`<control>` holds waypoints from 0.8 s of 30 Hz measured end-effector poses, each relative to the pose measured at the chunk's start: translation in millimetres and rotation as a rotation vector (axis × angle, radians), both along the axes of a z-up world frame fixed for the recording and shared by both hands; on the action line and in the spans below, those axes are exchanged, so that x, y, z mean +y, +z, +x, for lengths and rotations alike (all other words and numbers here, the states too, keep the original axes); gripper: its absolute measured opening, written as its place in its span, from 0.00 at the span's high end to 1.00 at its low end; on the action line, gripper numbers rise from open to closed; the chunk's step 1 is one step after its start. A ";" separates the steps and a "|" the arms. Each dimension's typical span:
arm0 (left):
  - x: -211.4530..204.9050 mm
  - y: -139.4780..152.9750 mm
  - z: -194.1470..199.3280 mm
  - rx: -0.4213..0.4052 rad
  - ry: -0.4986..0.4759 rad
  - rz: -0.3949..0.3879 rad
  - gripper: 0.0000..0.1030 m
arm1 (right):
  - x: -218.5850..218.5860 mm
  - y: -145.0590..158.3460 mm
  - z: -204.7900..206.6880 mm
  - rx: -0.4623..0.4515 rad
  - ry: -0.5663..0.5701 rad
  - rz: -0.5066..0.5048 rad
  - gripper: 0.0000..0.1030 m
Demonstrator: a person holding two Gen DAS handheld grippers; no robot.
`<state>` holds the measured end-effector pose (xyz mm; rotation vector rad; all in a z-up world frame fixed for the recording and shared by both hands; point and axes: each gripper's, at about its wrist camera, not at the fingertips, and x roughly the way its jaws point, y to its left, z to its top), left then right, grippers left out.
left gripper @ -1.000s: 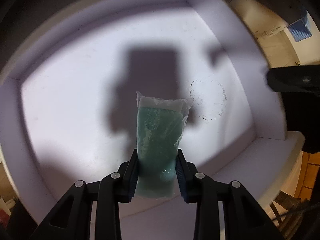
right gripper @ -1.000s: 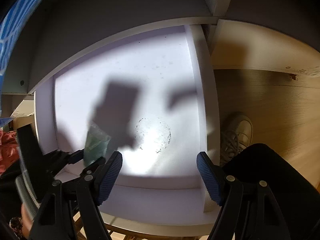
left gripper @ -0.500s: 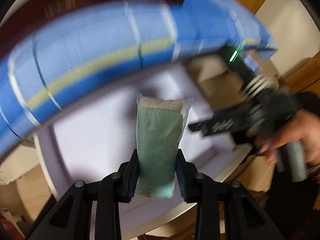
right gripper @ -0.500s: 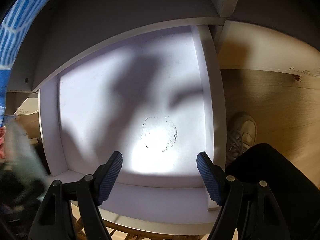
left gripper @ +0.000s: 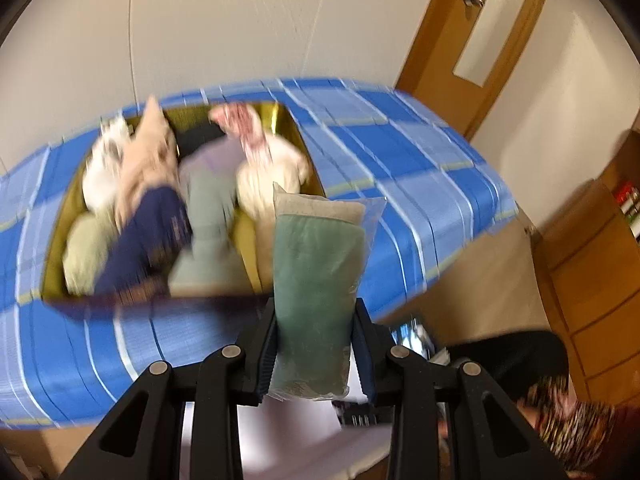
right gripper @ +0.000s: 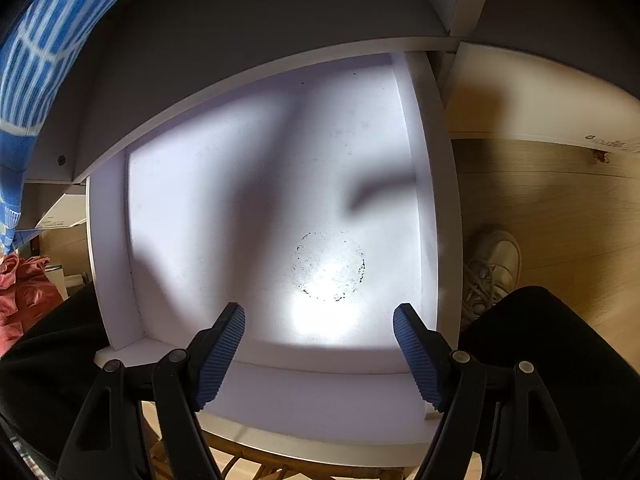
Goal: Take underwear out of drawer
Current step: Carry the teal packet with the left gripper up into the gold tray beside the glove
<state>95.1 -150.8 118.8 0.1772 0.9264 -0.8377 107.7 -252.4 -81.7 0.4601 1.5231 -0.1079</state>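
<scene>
- The left claw (left gripper: 314,350) is shown pinching the underwear (left gripper: 318,280), a green folded piece sealed in a clear bag, between both pads; the bag stands upright above the fingertips.
- One second earlier the same bag was held low inside the white drawer (right gripper: 428,208); it is now seen clear of the drawer, raised in front of the blue checked cloth (left gripper: 400,152) that covers the bench.
- Beyond the left claw, a gold-lined box (left gripper: 288,120) is seen on the cloth, filled with rolled and bagged garments (left gripper: 148,184); this part is blurred.
- To the right of the left claw, a wooden door (left gripper: 472,40) and wooden cabinets (left gripper: 588,264) are visible, with bare wall above the cloth.
- The right claw (right gripper: 320,350) is spread, with nothing between its pads, and is held over the drawer's front edge as in the earlier frames.
- Ahead of the right claw the drawer floor is bare except for a ring of dark specks (right gripper: 330,266); the bag seen at its left a second ago is gone.
- The drawer's right wall lies just beyond the right pad; a shoe (right gripper: 494,268) rests on the wooden floor (right gripper: 560,208) past it.
</scene>
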 end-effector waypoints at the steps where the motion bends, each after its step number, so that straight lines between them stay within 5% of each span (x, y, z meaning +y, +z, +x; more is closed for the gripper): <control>1: -5.7 3.2 8.0 -0.001 0.012 -0.004 0.68 | -0.1 0.3 0.2 0.000 0.001 0.001 0.25; 10: -36.1 -31.7 81.8 0.166 0.166 -0.017 0.68 | -2.1 4.2 0.3 -0.014 -0.011 0.018 0.25; 14: -39.9 -55.6 102.1 0.217 0.205 0.035 0.68 | -1.4 6.0 0.7 -0.020 -0.012 0.027 0.25; 21: -49.0 -69.3 104.1 0.117 0.201 0.205 0.68 | 2.2 8.6 1.2 -0.032 -0.001 0.033 0.25; 24: -53.5 -70.4 97.4 0.116 0.188 0.192 0.67 | 4.0 9.1 1.4 -0.033 0.005 0.038 0.25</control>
